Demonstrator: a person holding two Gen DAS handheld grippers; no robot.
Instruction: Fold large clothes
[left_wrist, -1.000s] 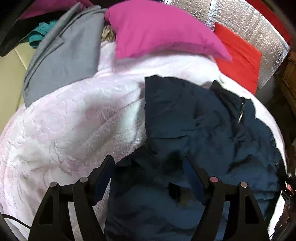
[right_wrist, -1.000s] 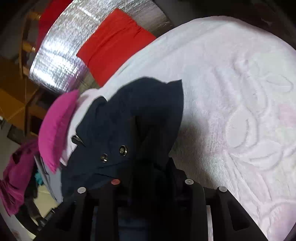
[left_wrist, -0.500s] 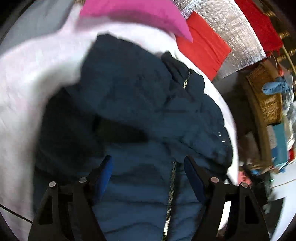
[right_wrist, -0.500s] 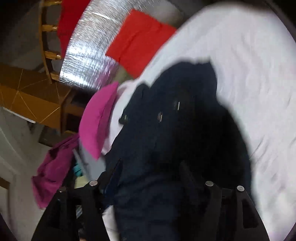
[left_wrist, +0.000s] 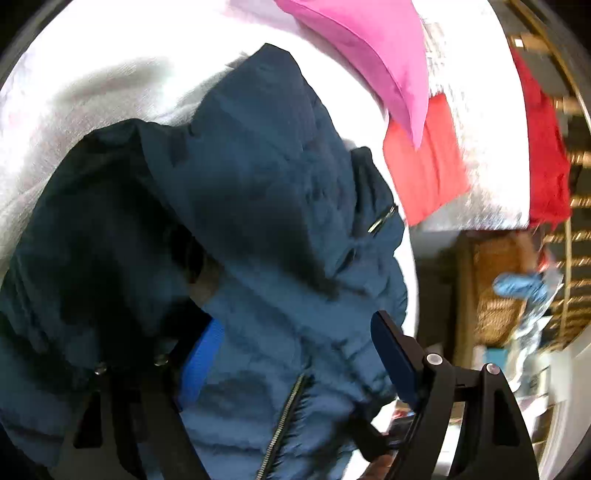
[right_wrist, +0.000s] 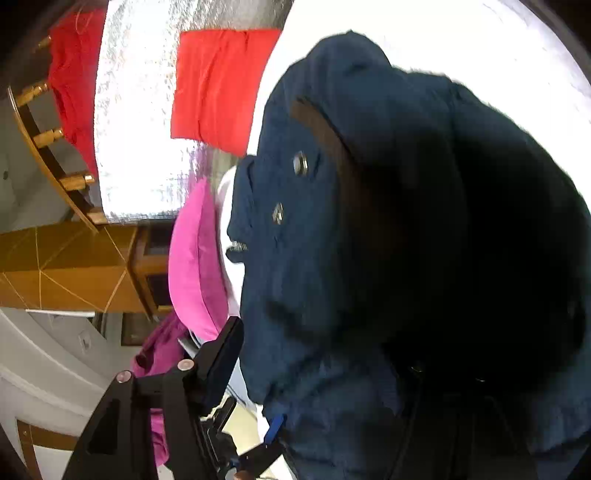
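Note:
A navy puffer jacket (left_wrist: 266, 192) lies bunched on the bed, zipper and snaps showing, and it also fills the right wrist view (right_wrist: 369, 240). My left gripper (left_wrist: 295, 365) is sunk into it and its jaws are opening. Jacket padding bulges between the fingers. The left blue pad (left_wrist: 201, 363) sits in a fold, and the right pad (left_wrist: 391, 362) stands at the jacket's edge. My right gripper (right_wrist: 325, 354) is open. Its left finger (right_wrist: 221, 365) is free beside the jacket, while dark fabric hides the right finger.
A white-pink blanket (left_wrist: 92, 74) covers the bed. A pink pillow (left_wrist: 369, 48), a red cushion (left_wrist: 424, 170) and a silver foil panel (right_wrist: 136, 110) lie beyond the jacket. A wicker basket (left_wrist: 495, 295), a wooden cabinet (right_wrist: 74, 266) and a magenta garment (right_wrist: 159, 350) stand off the bed.
My right gripper let go of the jacket fold it pinched and opened. My left gripper rolled and dropped from above the jacket into its padding. Both views swung towards the bed's edge.

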